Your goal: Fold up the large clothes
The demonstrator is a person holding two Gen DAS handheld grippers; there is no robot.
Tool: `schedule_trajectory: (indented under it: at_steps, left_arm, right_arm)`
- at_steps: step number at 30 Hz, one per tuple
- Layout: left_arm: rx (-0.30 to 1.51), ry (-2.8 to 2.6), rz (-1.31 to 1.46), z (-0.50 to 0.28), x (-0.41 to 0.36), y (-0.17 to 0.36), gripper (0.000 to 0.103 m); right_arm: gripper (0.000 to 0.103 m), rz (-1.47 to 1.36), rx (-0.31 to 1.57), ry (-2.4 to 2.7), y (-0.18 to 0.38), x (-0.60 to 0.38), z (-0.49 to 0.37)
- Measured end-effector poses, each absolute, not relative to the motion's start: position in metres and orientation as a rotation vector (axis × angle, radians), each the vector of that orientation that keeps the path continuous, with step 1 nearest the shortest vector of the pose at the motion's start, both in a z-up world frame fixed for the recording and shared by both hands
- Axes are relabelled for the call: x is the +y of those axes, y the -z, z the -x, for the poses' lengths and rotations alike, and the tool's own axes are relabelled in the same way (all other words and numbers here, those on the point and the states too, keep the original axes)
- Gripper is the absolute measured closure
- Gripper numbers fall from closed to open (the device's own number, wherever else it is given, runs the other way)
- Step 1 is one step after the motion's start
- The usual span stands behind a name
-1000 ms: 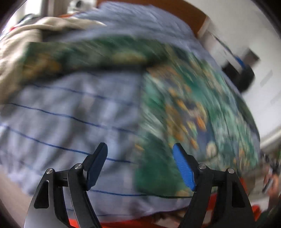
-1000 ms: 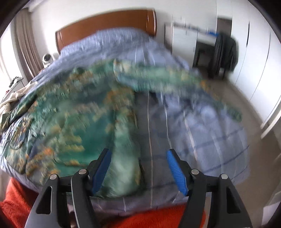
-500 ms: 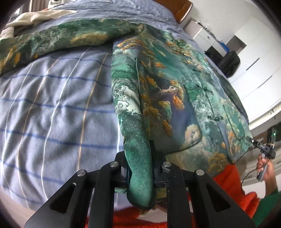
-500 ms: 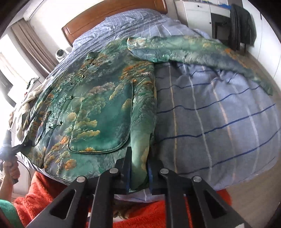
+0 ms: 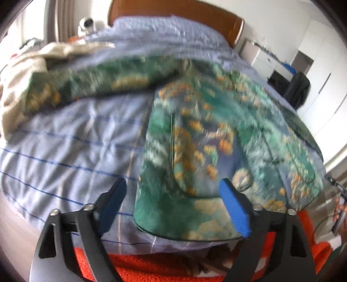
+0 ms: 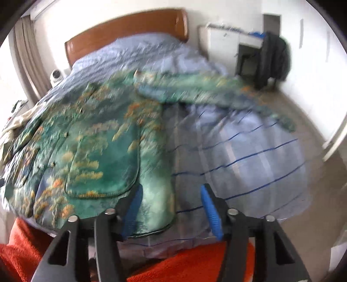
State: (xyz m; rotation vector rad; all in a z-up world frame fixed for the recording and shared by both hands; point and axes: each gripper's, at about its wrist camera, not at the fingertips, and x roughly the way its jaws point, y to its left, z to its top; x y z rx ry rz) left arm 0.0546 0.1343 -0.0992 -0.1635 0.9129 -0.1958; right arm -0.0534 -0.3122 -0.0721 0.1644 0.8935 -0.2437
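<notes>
Both tools, left tool (image 5: pixel 171 208) and right tool (image 6: pixel 171 214), hover spread wide over the jacket's (image 5: pixel 206 141) near hem, its length running toward the headboard (image 6: pixel 125 28).

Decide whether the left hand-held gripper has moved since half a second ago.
Yes. The left hand-held gripper has let go of the jacket hem and pulled back; the headboard now shows.

Blurred: left claw (image 5: pixel 172 208) apparently empty above jacket (image 5: pixel 208 138).
</notes>
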Motion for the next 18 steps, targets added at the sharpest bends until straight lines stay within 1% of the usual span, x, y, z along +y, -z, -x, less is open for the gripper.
schedule_trajectory:
  at_steps: [1, 3, 6, 8, 10, 18]
  left_arm:
    - [0.884, 0.180, 0.175, -0.053, 0.133, 0.092, 0.007]
    - [0.808, 0.148, 0.217, -0.052, 0.127, 0.078, 0.004]
    - [0.706, 0.105, 0.220, -0.049, 0.115, 0.066, 0.004]
    - [0.658, 0.112, 0.175, -0.048, 0.101, 0.058, 0.004]
    - [0.656, 0.135, 0.142, -0.047, 0.090, 0.055, 0.004]
    - [0.760, 0.220, 0.147, -0.048, 0.072, 0.068, 0.004]
  right_arm:
    - [0.042, -0.157, 0.869, 0.262, 0.065, -0.311, 0.056]
    - [0.041, -0.138, 0.835, 0.277, 0.054, -0.307, 0.056]
    - [0.039, -0.106, 0.828, 0.269, 0.045, -0.293, 0.047]
    - [0.035, -0.090, 0.819, 0.252, 0.040, -0.283, 0.040]
    - [0.027, -0.087, 0.797, 0.242, 0.036, -0.274, 0.038]
    - [0.025, -0.079, 0.761, 0.193, 0.030, -0.244, 0.031]
